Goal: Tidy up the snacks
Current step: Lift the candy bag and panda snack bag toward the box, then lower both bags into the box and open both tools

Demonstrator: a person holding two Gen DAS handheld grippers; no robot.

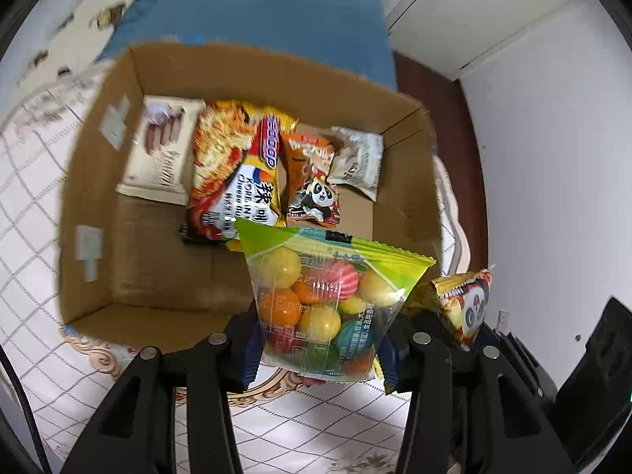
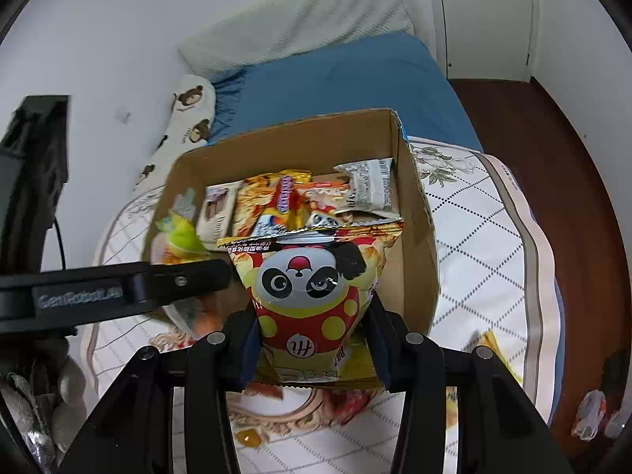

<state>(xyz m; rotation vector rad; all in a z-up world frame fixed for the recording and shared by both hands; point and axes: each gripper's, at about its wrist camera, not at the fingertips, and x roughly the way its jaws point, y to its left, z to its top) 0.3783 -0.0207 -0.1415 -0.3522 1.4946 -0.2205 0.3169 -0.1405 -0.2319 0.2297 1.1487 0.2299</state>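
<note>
An open cardboard box [image 1: 94, 181] stands on the bed and holds several snack packets. My left gripper [image 1: 318, 347] is shut on a clear bag of coloured gumballs [image 1: 320, 300] and holds it over the box's near edge. My right gripper [image 2: 312, 349] is shut on a yellow panda snack bag [image 2: 308, 288] and holds it in front of the box [image 2: 418, 237], near its right side. The panda bag also shows at the right in the left wrist view [image 1: 466, 304]. The gumball bag shows at the left in the right wrist view [image 2: 181, 237].
The box sits on a white quilted cover [image 2: 482, 237] over a blue sheet [image 2: 347, 79], with a pillow [image 2: 300, 27] behind. A dark wooden floor [image 2: 553, 138] lies to the right. A crumpled bag [image 2: 592, 414] lies on the floor.
</note>
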